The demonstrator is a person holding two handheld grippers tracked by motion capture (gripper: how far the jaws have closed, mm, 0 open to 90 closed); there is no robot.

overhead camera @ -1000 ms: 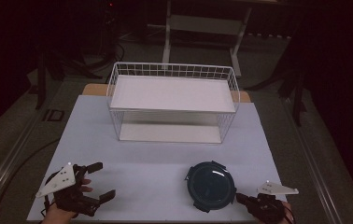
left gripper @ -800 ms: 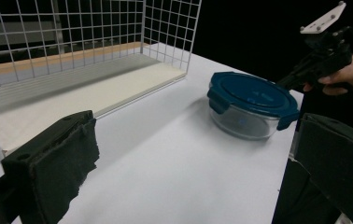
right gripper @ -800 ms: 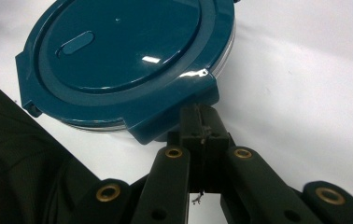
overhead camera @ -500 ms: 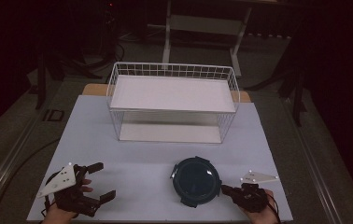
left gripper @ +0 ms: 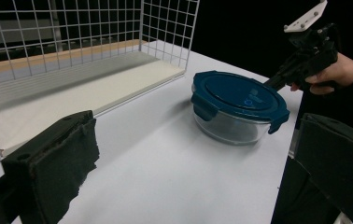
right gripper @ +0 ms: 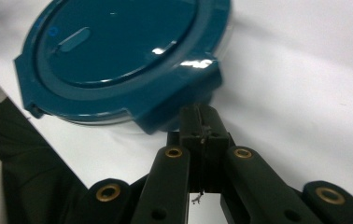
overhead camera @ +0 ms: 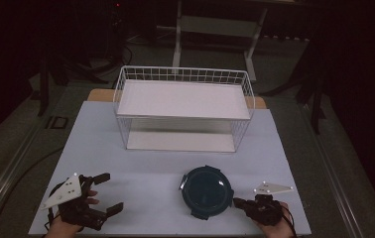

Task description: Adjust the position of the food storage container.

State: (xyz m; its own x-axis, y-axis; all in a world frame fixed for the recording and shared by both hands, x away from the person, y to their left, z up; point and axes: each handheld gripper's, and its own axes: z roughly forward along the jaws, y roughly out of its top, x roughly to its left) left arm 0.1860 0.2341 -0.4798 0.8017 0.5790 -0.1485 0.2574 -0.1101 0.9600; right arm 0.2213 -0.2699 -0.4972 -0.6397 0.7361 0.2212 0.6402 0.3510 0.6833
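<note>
A round glass container with a dark blue clip lid [overhead camera: 206, 191] [left gripper: 235, 95] [right gripper: 118, 51] stands on the white table near its front edge. My right gripper [overhead camera: 236, 202] [right gripper: 201, 112] lies low at the container's right side. Its jaws are shut together with nothing between them, and their tips touch a lid clasp. The left gripper view also shows that right gripper [left gripper: 277, 80] meeting the lid's far rim. My left gripper [overhead camera: 112, 192] [left gripper: 195, 135] rests at the front left, open and empty, well apart from the container.
A white wire basket rack [overhead camera: 183, 74] with a white board on top and another on its floor stands at the table's far middle. The table [overhead camera: 126, 158] ends in dark floor on all sides. A metal stand is behind it.
My right gripper has slid left along the front edge, and the container has shifted left and slightly away with it. The left gripper has stayed where it was.
</note>
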